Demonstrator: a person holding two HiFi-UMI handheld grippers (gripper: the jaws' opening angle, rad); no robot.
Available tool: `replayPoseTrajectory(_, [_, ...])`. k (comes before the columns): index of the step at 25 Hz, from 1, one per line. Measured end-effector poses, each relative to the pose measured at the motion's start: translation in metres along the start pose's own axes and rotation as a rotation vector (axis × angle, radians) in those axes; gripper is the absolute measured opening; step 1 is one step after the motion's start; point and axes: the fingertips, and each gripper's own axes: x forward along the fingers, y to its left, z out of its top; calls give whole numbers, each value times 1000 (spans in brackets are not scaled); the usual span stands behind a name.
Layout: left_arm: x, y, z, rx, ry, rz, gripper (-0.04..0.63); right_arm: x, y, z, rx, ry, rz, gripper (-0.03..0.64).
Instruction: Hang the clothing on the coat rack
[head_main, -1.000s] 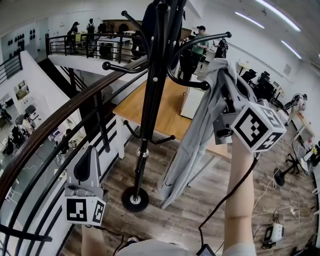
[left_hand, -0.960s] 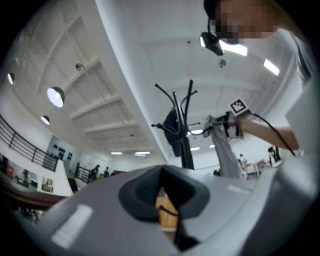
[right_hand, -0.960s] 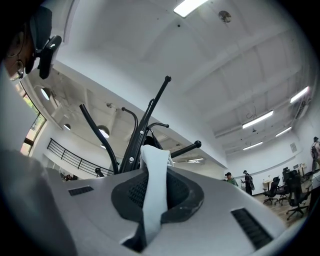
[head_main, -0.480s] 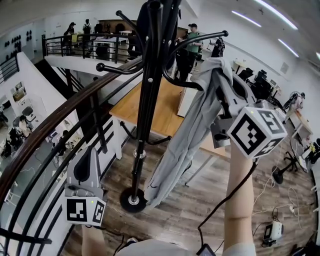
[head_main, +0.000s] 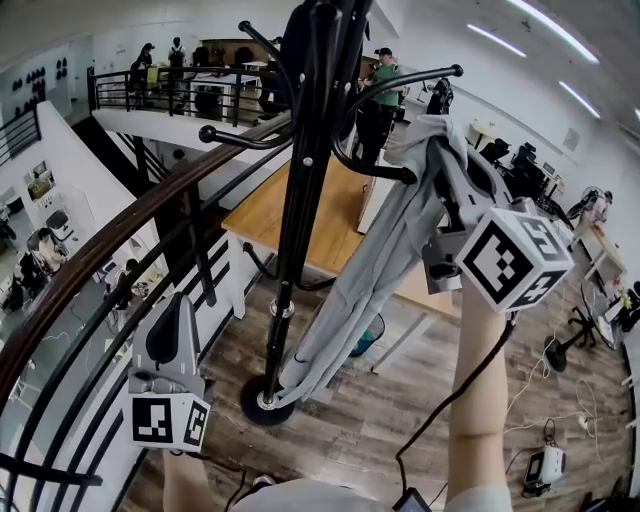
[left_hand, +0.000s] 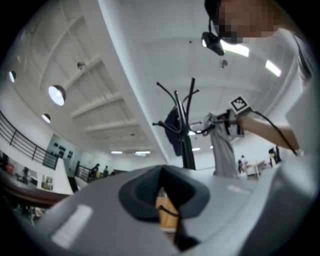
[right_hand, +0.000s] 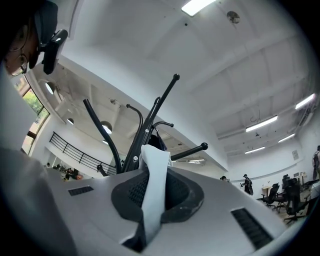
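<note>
The black coat rack (head_main: 303, 190) stands in the middle of the head view, its hooks curving up and out. A long grey garment (head_main: 385, 270) hangs from my right gripper (head_main: 443, 170), which is raised and shut on the cloth's top end, right beside a ball-tipped hook (head_main: 408, 173). In the right gripper view the grey cloth (right_hand: 154, 185) runs between the closed jaws, with the rack (right_hand: 137, 145) just beyond. My left gripper (head_main: 183, 305) is held low at the left, shut and holding nothing. In the left gripper view the rack (left_hand: 186, 145) and the garment (left_hand: 223, 155) stand far ahead.
A dark garment (head_main: 295, 40) hangs high on the rack. A curved black railing (head_main: 120, 250) runs along the left, over a lower floor. Behind the rack is a wooden table (head_main: 320, 220). The rack's round base (head_main: 268, 400) sits on plank flooring. People stand further back.
The garment's lower end has swung left, from the open floor to the rack's base. Both grippers are about where they were.
</note>
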Motion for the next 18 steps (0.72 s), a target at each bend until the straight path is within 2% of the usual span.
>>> replayPoseTrajectory(11, [0,2,-2,-2,0,2,9,-14,15,4,-9,23,79,8])
replayPoseTrajectory(18, [4,-4,-3,-8,-4,-18,9,-18,23,-11,-24,93,112,8])
